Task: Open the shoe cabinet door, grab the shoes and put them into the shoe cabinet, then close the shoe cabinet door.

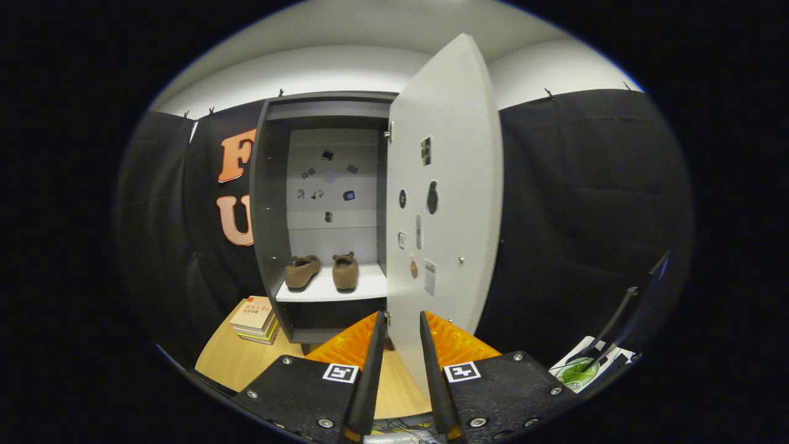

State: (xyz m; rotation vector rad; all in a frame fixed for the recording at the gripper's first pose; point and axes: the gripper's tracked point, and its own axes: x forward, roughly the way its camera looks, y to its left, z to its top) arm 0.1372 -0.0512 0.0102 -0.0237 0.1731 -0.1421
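A: What's the biggest thing ahead?

B: The cabinet (277,203), dark-sided, standing on the wooden counter (234,364) against the black cloth wall. It is open, and you look straight into a pale interior with small dark stickers on the back panel.

A: And the door (444,203)?

B: Pale, hinged on the cabinet's right side, swung out toward the camera. Its near edge comes down just ahead of the jaws and lines up with the gap between them. Its inner face carries a few small stickers and tags, too small to make out.

A: Where are the shoes (320,271)?

B: Both inside the cabinet, on the white shelf (363,288). They are brown, side by side but apart. The left one is turned a bit sideways; the right one shows one end to the camera, though I cannot tell if it is heel or toe. Below the shelf is a dark lower compartment.

A: Anything else on the counter?

B: A small stack of books (254,319) just left of the cabinet's base. Off to the right, well apart from the cabinet, there is a green dish (576,375) on something white with dark rods leaning over it.

A: The gripper (400,330)?

B: Its jaws stand at a narrow gap, parallel, holding nothing. The door's lower edge sits between their tips; I cannot tell whether either one touches it.
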